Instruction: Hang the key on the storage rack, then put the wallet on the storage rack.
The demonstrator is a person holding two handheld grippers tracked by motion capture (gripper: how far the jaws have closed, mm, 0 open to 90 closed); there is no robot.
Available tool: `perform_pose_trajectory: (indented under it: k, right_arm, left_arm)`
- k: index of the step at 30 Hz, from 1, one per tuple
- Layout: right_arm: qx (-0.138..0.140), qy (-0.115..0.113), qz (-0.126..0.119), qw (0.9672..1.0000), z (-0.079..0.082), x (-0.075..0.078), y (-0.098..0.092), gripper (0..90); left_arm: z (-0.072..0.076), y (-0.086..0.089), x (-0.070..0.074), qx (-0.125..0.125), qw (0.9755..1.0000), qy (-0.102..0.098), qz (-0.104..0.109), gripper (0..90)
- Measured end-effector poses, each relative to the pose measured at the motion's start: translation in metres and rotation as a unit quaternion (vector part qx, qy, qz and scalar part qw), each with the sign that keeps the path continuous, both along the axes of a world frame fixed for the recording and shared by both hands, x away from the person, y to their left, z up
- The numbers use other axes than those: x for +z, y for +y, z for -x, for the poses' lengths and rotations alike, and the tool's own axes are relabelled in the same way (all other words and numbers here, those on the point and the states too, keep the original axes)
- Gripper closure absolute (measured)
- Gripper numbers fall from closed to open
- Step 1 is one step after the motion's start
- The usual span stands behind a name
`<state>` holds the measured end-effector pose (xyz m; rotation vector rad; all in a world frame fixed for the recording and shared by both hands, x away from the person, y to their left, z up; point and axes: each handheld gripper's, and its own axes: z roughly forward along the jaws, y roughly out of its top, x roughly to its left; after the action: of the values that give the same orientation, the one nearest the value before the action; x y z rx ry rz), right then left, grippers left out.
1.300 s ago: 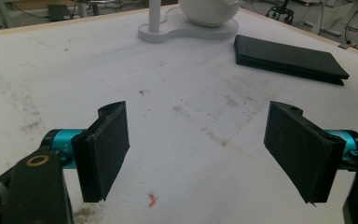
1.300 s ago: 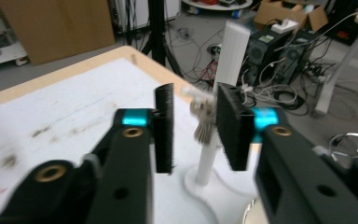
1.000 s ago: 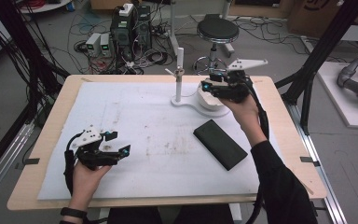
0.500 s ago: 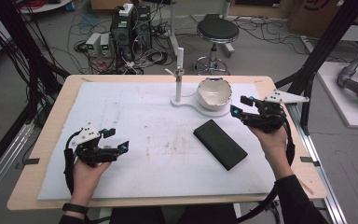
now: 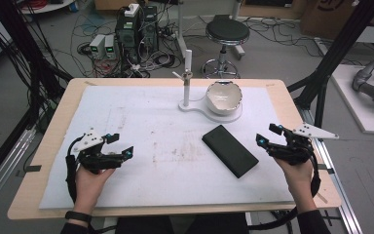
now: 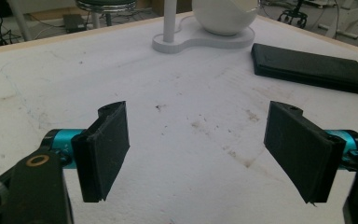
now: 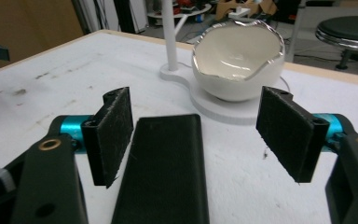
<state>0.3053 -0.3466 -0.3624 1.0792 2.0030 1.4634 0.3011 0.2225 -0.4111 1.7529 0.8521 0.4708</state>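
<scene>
black case (image 5: 230,150) flat on mat, just in front of bowl (image 5: 223,96) | looks stiff, slim, light, smooth; best pinched across narrow width | right gripper (image 5: 269,136) beside case, jaws just opened wide, empty | left gripper (image 5: 121,145) well apart, jaws wide, empty

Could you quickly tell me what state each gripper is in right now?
Left gripper: open, holding nothing.
Right gripper: jaws just opening, now open, empty.
</scene>
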Motion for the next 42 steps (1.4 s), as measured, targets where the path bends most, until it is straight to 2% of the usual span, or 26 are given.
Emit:
perform_pose_trajectory:
  k: [9, 31, 42]
  right_arm:
    - [-0.019, 0.011, -0.007, 0.9997, 0.001, -0.011, -0.015, 25.6]
    - [-0.025, 0.023, -0.002, 0.9994, 0.0, -0.018, -0.018, 24.3]
    - [-0.037, 0.03, -0.003, 0.9989, 0.0, -0.02, -0.022, 24.3]
  left_arm:
    - [-0.001, -0.001, -0.001, 0.002, 1.0, 0.0, 0.001, 22.1]
    - [0.001, -0.002, 0.001, 0.0, 1.0, -0.001, 0.0, 22.1]
    - [0.002, -0.004, 0.004, -0.008, 0.9998, -0.003, 0.016, 22.1]
